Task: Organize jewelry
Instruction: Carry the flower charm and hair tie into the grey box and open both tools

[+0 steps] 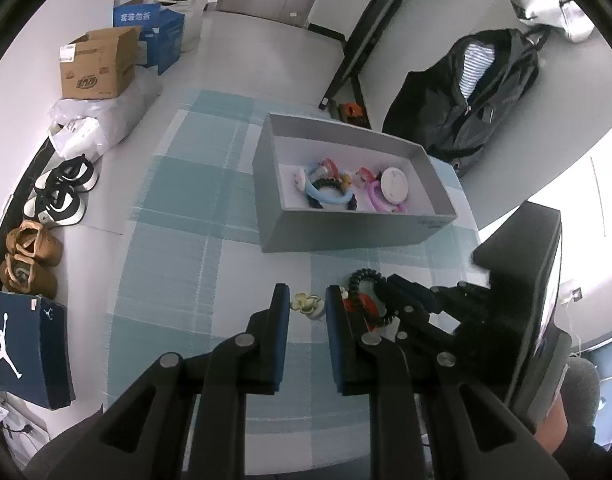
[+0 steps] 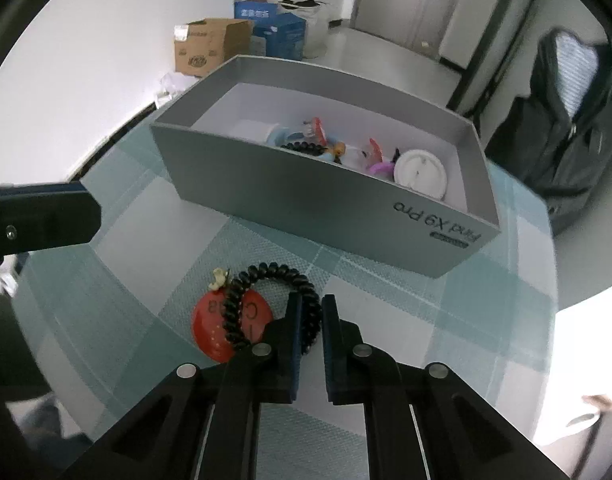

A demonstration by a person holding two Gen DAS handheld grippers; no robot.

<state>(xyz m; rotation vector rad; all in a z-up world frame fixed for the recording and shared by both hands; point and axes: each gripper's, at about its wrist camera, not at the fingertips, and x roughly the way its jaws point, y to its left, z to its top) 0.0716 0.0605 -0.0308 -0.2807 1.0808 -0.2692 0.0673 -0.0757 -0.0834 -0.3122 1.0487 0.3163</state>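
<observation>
Broadly, the checked teal table mat (image 1: 178,216) filled the left wrist view, with the grey phone box (image 1: 345,224) at 12 o'clock from the left gripper (image 1: 306,300). Box already held hair ties, clips and a round white compact (image 1: 393,185). Right gripper (image 2: 310,312) sat low at 6 o'clock in its own view, jaws narrowly apart, the black spiral hair tie (image 2: 266,276) touching its left finger; nothing seen clamped. Left gripper's jaws were apart, a small cream flower clip (image 1: 307,303) lying on the mat between the fingertips, not pinched. Hair tie lay partly over a red round disc (image 2: 214,328) at 9 o'clock from the right gripper, a tiny pale charm (image 2: 219,278) at its rim. Judgement: coil is light, springy, likely to stretch and roll; best pinched across one strand at its near arc. Flower clip looked light, rigid, possibly brittle; grip at its body.
</observation>
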